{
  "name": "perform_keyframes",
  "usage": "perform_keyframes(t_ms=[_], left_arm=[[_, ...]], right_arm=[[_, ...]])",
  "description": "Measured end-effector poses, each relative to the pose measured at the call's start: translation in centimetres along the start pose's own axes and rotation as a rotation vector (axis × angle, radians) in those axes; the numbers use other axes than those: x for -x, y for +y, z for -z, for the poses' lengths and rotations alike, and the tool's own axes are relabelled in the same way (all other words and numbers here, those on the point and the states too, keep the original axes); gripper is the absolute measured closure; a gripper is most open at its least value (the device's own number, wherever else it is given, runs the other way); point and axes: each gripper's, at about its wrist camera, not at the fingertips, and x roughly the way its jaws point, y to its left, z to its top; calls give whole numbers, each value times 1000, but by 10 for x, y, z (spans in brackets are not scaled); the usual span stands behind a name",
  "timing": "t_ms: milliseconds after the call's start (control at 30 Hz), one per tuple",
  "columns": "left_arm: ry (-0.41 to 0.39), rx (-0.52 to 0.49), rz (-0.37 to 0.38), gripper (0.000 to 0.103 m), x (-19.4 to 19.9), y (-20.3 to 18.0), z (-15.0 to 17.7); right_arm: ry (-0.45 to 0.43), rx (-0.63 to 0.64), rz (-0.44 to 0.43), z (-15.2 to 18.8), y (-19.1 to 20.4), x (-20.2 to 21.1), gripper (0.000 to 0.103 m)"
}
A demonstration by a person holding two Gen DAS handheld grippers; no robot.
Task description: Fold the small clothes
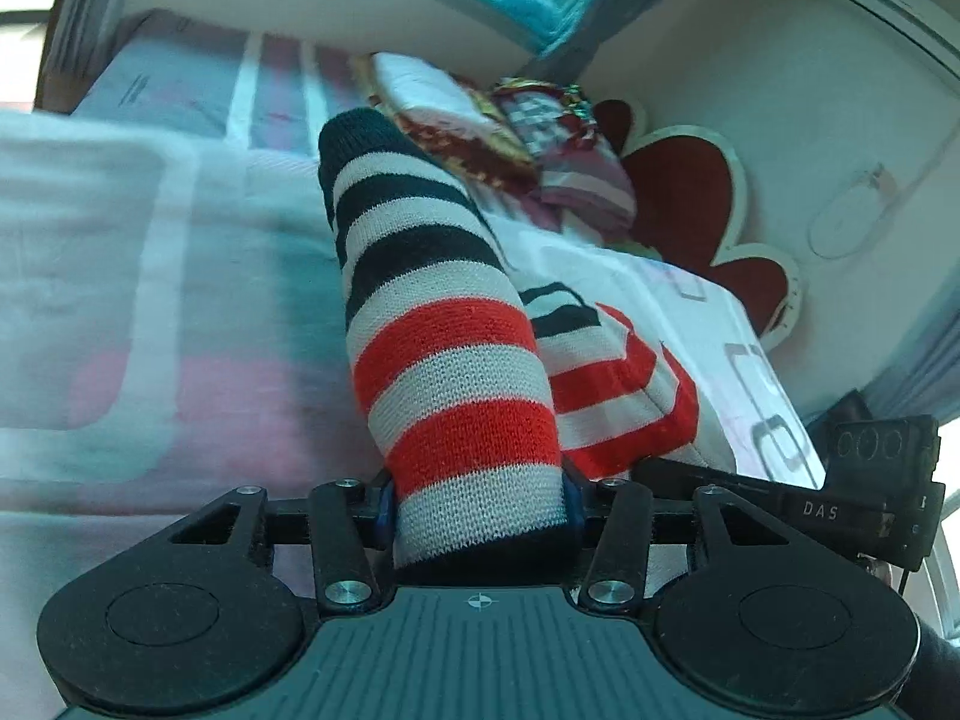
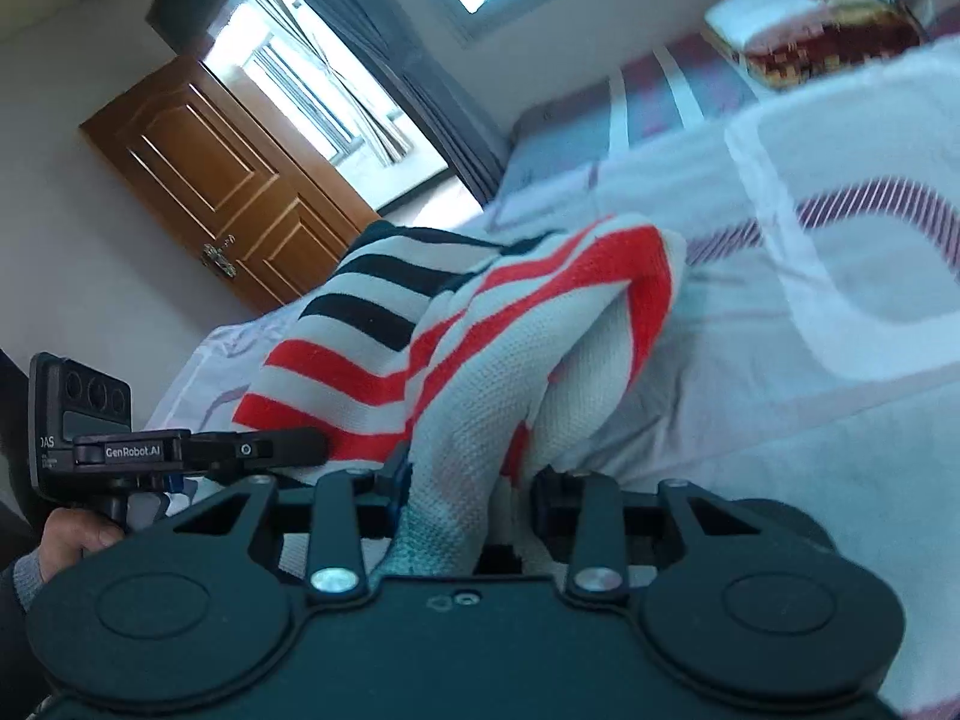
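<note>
striped knitted garment (image 1: 444, 360), banded red, white and black, is the item being folded; the bed (image 1: 120, 312), covered in a pale pink-and-white patterned sheet, serves as landmark.

left wrist view: the left gripper (image 1: 477, 516) is clenched on a tube-like part of the garment, probably a sleeve, which rises from the jaws up and away above the bed. the rest of the garment lies on the bed just right of that part. the right gripper (image 1: 840, 504) shows at the right edge, near the garment. a folded red-and-white patterned blanket (image 1: 456, 114) lies at the far end of the bed.

right wrist view: the right gripper (image 2: 468, 504) is clamped on a bunched white-and-red portion of the garment (image 2: 480, 348), which drapes forward over the bed (image 2: 810, 360). the left gripper (image 2: 198, 450) reaches in from the left, touching the garment's red-striped edge. a brown panelled wooden door (image 2: 222, 192) stands beyond the bed.

judged step: both ends are held and the garment is partly lifted, mid-fold. the next move likely calls for carrying one held part across the body of the garment, laying it flat on the bed with edges aligned, then letting go.
</note>
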Motion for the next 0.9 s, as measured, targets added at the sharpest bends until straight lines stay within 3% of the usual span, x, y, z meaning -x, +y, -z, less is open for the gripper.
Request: perform_keyframes(t_ms=[133,500,700,900], left_arm=[[12,-28,0,54,1,-25,5],[15,-59,-27,54,27,-56,25],[-17,-58,-37,54,66,-35,21],[-51,-30,-44,54,118,22,20]], right_arm=[[-30,-14,3,7,-5,32,68],[-24,-34,6,13,5,42,68],[-22,3,-8,11,34,25,68],[-9,45,-23,9,81,-15,68]])
